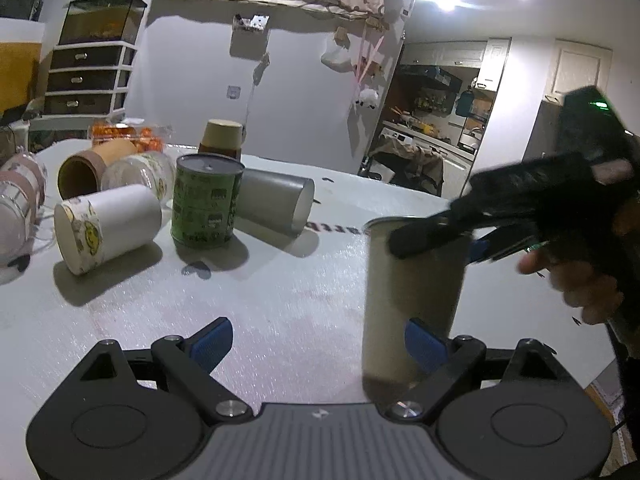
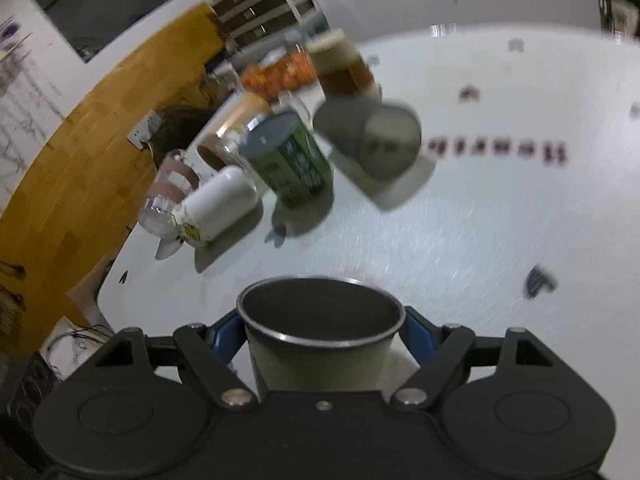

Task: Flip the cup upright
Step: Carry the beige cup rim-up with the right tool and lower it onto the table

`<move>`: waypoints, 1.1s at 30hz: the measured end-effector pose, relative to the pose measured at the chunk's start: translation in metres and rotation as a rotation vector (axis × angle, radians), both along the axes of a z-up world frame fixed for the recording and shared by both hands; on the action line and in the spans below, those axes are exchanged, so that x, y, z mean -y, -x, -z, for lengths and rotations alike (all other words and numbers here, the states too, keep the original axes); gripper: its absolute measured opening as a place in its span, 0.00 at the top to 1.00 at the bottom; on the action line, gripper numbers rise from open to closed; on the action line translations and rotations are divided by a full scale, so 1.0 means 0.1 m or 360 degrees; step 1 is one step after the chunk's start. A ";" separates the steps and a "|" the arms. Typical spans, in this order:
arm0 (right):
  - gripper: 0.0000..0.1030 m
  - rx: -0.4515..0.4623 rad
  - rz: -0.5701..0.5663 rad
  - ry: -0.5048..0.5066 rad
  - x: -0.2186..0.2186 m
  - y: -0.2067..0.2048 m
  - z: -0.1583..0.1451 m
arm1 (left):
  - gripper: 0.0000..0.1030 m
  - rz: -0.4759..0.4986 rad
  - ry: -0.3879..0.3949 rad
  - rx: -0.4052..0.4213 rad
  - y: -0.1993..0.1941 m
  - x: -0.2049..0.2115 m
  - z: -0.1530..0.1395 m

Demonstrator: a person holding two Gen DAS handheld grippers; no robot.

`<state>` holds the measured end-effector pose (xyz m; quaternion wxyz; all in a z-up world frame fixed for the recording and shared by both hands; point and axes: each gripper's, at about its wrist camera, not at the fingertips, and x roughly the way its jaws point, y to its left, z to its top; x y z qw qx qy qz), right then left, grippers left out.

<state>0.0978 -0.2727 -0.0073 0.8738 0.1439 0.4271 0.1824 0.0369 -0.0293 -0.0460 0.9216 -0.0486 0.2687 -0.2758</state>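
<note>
Your right gripper [image 2: 322, 332] is clamped on the steel cup [image 2: 320, 340], mouth up, near the white table's [image 1: 280, 300] near right edge. Your left gripper [image 1: 320, 344] hangs spread, empty. Release early or tilted and it could topple off.

Grey metal cup [image 2: 320, 344], upright, open mouth up, on white table [image 2: 500, 220]

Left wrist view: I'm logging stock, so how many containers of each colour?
Steel: 2, held cup, lying cup
Brown: 2, tipped cup, far cup
Clear: 2, jar, mug
White: 1, white cup
Green: 1, green can
Total: 8
</note>
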 end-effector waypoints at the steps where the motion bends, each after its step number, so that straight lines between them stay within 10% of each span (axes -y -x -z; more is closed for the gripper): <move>1: 0.22 0.0072 0.0008 0.0069 0.02 0.06 -0.05 | 0.10 -0.0010 -0.0007 0.0012 0.00 0.01 -0.01; 17: 0.25 0.0477 0.0772 0.0633 1.44 0.11 -0.22 | 0.00 -0.0178 -0.0098 0.0173 0.03 0.13 -0.02; 33: 0.25 0.0539 0.1373 0.0873 2.62 -0.32 0.04 | 0.00 -0.0185 -0.0118 0.0195 0.05 0.16 0.04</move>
